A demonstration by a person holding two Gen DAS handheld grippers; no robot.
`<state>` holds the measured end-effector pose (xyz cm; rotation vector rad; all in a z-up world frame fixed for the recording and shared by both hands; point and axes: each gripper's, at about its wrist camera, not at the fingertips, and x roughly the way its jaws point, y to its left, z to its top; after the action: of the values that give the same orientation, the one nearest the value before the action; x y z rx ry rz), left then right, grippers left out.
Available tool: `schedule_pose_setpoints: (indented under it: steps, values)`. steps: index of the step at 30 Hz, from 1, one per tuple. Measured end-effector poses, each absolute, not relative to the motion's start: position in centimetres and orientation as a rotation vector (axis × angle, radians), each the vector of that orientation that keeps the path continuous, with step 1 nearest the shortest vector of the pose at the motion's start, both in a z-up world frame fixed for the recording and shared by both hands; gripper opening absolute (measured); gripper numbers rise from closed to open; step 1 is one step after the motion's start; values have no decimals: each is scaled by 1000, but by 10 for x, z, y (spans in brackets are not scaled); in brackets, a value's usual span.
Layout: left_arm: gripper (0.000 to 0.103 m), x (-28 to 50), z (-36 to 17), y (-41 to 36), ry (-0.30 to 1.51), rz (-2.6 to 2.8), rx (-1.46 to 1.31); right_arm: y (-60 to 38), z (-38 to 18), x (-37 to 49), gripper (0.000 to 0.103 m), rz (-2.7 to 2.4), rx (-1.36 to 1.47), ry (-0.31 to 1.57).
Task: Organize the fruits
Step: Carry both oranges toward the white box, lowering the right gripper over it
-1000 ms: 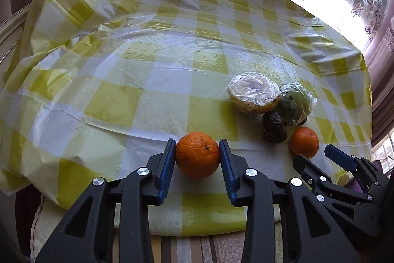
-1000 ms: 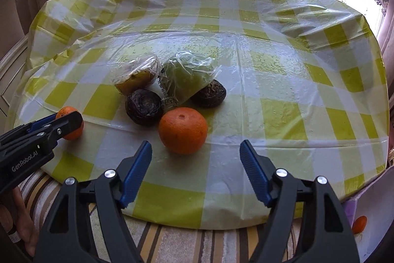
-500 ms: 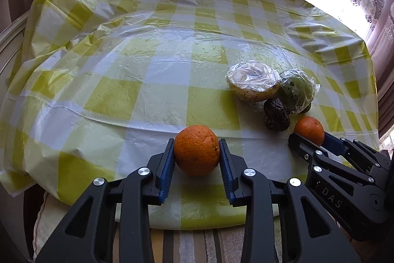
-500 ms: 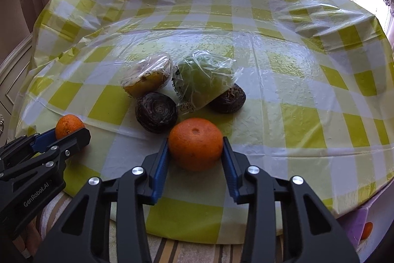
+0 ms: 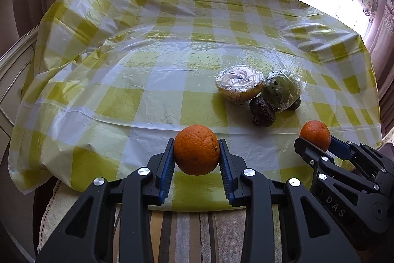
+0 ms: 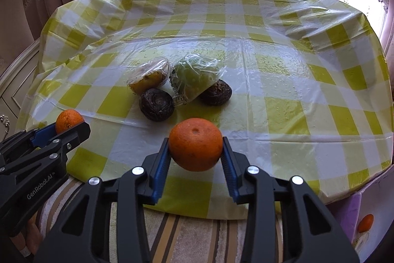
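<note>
In the left wrist view my left gripper [image 5: 197,152] is shut on an orange [image 5: 196,150], held just above the near edge of the yellow checked tablecloth [image 5: 123,102]. My right gripper [image 6: 195,147] is shut on a second orange [image 6: 195,144], also lifted over the near edge. Each gripper shows in the other's view: the right gripper [image 5: 317,143] at lower right, the left gripper [image 6: 64,128] at lower left. Behind them lie a wrapped yellow fruit [image 6: 149,79], a bagged green fruit [image 6: 194,77] and two dark wrinkled fruits [image 6: 156,104] [image 6: 216,93].
The table is round and its cloth hangs over the near edge above a striped cushion [image 6: 197,233]. A purple box [image 6: 362,221] with an orange fruit [image 6: 366,222] in it stands at lower right of the right wrist view. Curtains and a bright window stand behind the table.
My right gripper closed from wide open onto its orange and lifted it. My left gripper kept its orange and drew back and up from the table, so the fruit pile looks farther.
</note>
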<state>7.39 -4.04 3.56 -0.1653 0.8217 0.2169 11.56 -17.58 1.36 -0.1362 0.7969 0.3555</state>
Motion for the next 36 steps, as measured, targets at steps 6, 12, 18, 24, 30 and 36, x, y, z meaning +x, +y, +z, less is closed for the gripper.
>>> schedule_pose_setpoints:
  steps: [6,12,18,24,30,36]
  values:
    - [32,69,41,-57,812,200,-133,-191,17,105,40,350,-111,789]
    - [32,65,45,-75,808,174,-103,-211,22,97,40,336,-87,784]
    - [32,63,47,-100,806,136,-70,-240,25,88,40,309,-59,784]
    - [32,64,46,-135,815,65,-36,-278,29,77,40,264,-32,780]
    - [32,65,45,-180,818,-34,4,-326,34,67,40,202,0,773]
    - [32,66,43,-228,813,-180,21,-380,35,58,40,105,24,776]
